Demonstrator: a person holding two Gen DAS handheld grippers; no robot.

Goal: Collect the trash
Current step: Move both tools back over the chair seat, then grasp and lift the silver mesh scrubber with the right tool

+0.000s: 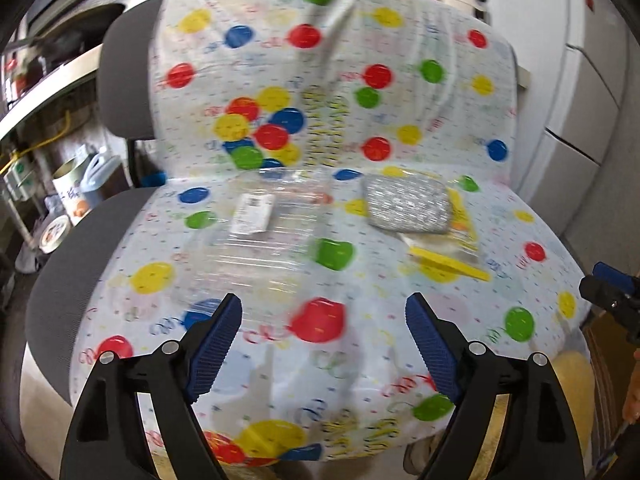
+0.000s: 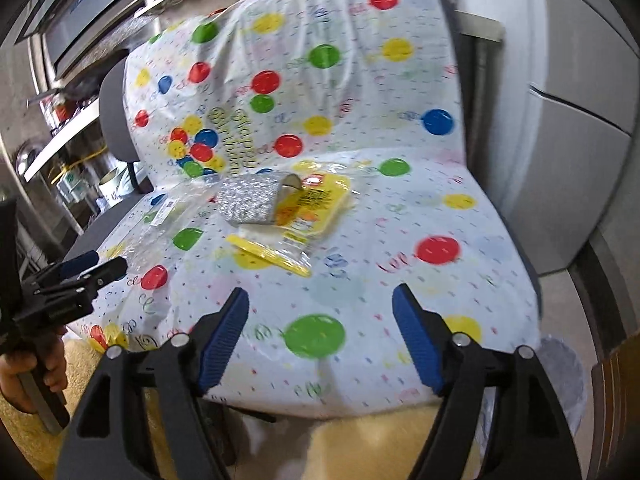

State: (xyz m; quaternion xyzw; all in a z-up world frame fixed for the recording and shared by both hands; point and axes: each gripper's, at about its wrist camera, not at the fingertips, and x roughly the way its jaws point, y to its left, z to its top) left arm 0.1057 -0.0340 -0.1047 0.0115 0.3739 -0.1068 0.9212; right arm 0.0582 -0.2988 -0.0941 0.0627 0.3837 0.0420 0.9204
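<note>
A chair draped in a balloon-print plastic cover (image 1: pixel 332 128) (image 2: pixel 400 216) carries the trash on its seat. A clear plastic wrapper with a white label (image 1: pixel 256 232) (image 2: pixel 160 216) lies at the seat's left. A silver glittery pouch (image 1: pixel 408 204) (image 2: pixel 250 200) lies on a clear bag with yellow packaging (image 1: pixel 452 248) (image 2: pixel 296 216). My left gripper (image 1: pixel 324 344) is open and empty above the seat's front, short of the wrapper. My right gripper (image 2: pixel 320 336) is open and empty over the seat's front edge, short of the yellow packaging. Each gripper shows at the other view's edge.
Metal shelves with cans, tape and bottles (image 1: pixel 60 184) stand left of the chair. White cabinet fronts (image 2: pixel 580 128) stand at the right. A cardboard box edge (image 2: pixel 616 364) and a yellow fluffy fabric (image 2: pixel 360 448) lie below the seat's front.
</note>
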